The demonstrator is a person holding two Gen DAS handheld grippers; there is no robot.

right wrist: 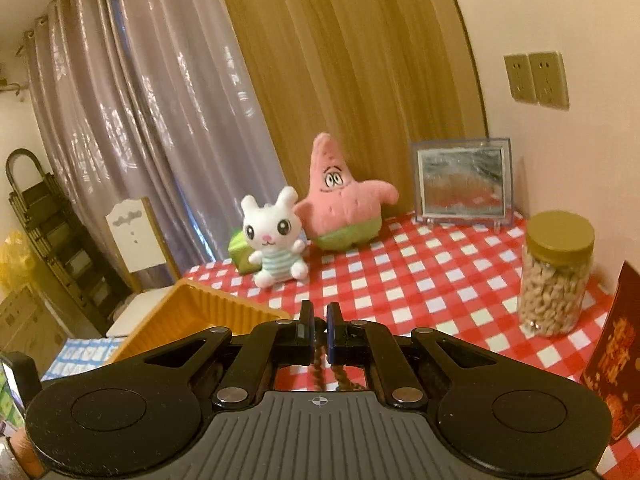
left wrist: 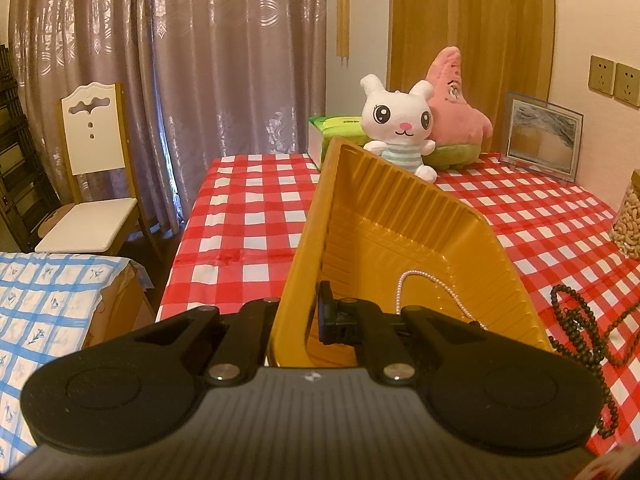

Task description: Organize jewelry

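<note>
Clearly clamped: left gripper (left wrist: 298, 316) pinching the near wall of a yellow ribbed plastic tray (left wrist: 384, 208), one finger outside, the other finger (left wrist: 326, 312) inside, tray tilted up off the red-and-white checked tablecloth (left wrist: 248, 208). Inside the tray, toward 5 o'clock of its floor, a white pearl necklace (left wrist: 436, 286), draped from the floor up over the near rim. Beyond the tray's right wall, at 4 o'clock in the left wrist view, a dark brown bead necklace (left wrist: 576, 328) on the cloth, partly trailing toward the table edge.

Likewise closed: right gripper (right wrist: 318, 330), pads nearly together on a brown beaded strand (right wrist: 316, 372) hanging below them in two lengths; cannot tell from either view whether this strand belongs to that dark necklace. Same yellow tray at 9 o'clock of those fingertips, just beside them.

Farther back at 12 o'clock: white rabbit plush (right wrist: 276, 240) touching a pink starfish plush (right wrist: 342, 208). At 2 o'clock, a clear-framed picture (right wrist: 464, 182); at 3 o'clock, a jar of nuts (right wrist: 556, 276) with a gold lid.
</note>
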